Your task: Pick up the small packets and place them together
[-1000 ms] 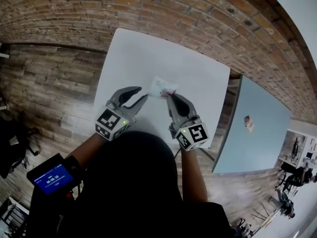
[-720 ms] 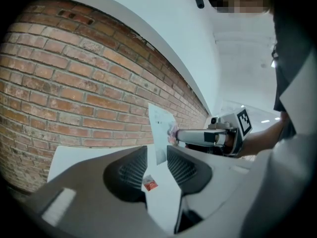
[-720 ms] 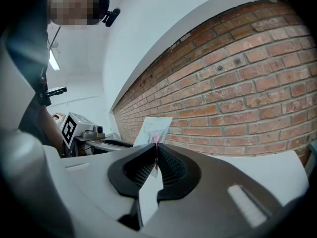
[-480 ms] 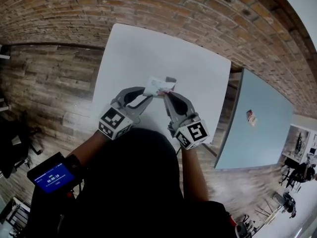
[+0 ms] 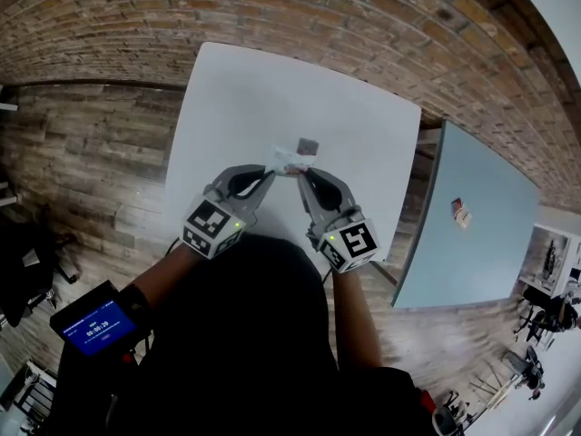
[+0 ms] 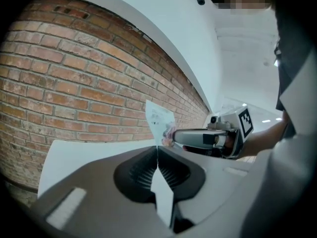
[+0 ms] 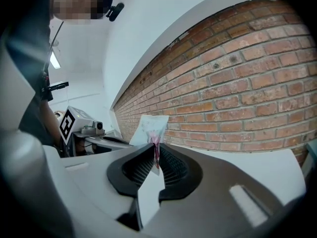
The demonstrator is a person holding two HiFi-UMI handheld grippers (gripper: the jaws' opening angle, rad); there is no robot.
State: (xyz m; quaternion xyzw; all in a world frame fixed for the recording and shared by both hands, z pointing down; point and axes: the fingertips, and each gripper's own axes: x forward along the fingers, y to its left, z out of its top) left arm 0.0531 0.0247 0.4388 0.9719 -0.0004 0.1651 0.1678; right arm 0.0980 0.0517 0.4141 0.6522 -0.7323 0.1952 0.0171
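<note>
A small white packet (image 5: 289, 159) with red print hangs above the white table (image 5: 254, 89), held from both sides. My left gripper (image 5: 270, 173) has just been closing, and its jaws now pinch the packet's left edge; in the left gripper view the packet (image 6: 159, 120) stands up from the shut tips (image 6: 157, 148). My right gripper (image 5: 302, 173) grips the red-printed edge (image 7: 151, 128) at its tips (image 7: 156, 145); its jaws have just been opening a trifle, the packet still pinched between them. A second small dark packet (image 5: 308, 145) lies on the table just beyond.
A brick wall (image 5: 300, 16) runs behind the table. A blue table (image 5: 472, 234) stands to the right with a small item (image 5: 457, 210) on it. Wooden floor lies to the left. The person's head and shoulders fill the lower head view.
My left gripper moved in toward the packet and its wide-open jaws closed on the packet's left edge. Both grippers shifted slightly toward the wall. The dark packet has come into view.
</note>
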